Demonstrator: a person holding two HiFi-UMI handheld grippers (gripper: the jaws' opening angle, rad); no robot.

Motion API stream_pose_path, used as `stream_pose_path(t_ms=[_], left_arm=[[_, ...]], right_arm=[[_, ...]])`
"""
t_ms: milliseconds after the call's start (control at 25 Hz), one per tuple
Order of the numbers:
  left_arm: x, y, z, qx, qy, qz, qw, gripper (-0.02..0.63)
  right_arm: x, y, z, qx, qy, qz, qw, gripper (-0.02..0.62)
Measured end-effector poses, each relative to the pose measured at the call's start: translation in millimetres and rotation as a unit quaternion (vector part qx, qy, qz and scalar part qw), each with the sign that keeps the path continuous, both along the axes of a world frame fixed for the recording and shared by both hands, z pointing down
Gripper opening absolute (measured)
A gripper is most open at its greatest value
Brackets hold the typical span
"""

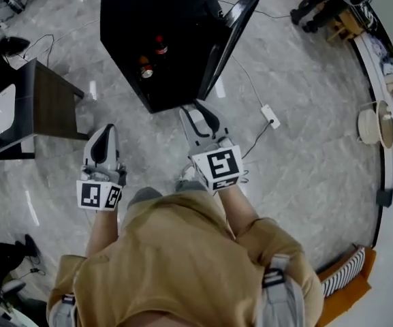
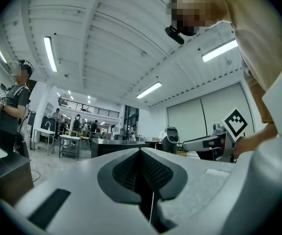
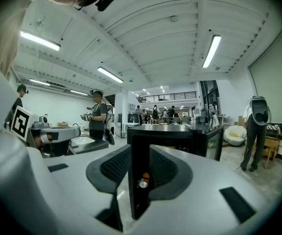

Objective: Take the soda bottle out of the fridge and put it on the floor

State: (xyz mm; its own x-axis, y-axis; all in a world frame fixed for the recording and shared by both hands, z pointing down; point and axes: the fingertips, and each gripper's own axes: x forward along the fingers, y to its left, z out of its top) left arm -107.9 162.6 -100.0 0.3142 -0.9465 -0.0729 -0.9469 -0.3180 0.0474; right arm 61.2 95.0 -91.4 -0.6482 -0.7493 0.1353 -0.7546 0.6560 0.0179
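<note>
A small black fridge (image 1: 148,5) stands on the floor with its door (image 1: 236,29) swung open to the right. Inside I see a dark bottle with a red cap (image 1: 161,45) and, nearer the front, an orange-labelled bottle (image 1: 146,67). My right gripper (image 1: 195,109) hovers just before the fridge's front corner. It is open and holds nothing. In the right gripper view the fridge (image 3: 180,131) and an orange bottle (image 3: 142,181) show through the gap between its jaws (image 3: 140,151). My left gripper (image 1: 105,129) hangs further left, shut and empty, as the left gripper view (image 2: 141,153) shows.
A dark low table (image 1: 46,104) stands at the left. A white power strip (image 1: 270,116) with its cable lies on the marble floor right of the fridge. Round pale items (image 1: 370,125) sit at the right edge. A person (image 3: 97,114) stands beyond.
</note>
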Motion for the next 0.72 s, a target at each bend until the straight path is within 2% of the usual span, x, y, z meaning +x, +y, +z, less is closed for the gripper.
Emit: stream_pose_path(t_ms=[200,360,560,720], left_arm=[[1,-30,6,-0.013,-0.015,-0.019,0.9996,0.002],[-8,-58,13,-0.018,-0.014,-0.017,0.9996,0.002],[-29,-98,44,-0.032,0.002,0.012,0.9994,0.002],[-47,-133,69,-0.038,0.003,0.026,0.9989,0.002]], right_arm=[[-2,-43,13,-0.011,-0.002,-0.016,1.000,0.100],[-16,-69,29,-0.027,0.013,-0.018,0.999,0.104],[-46,-116,68,-0.043,0.050,0.002,0.998,0.132],[-62,-166,98,-0.050,0.047,0.035,0.997,0.143]])
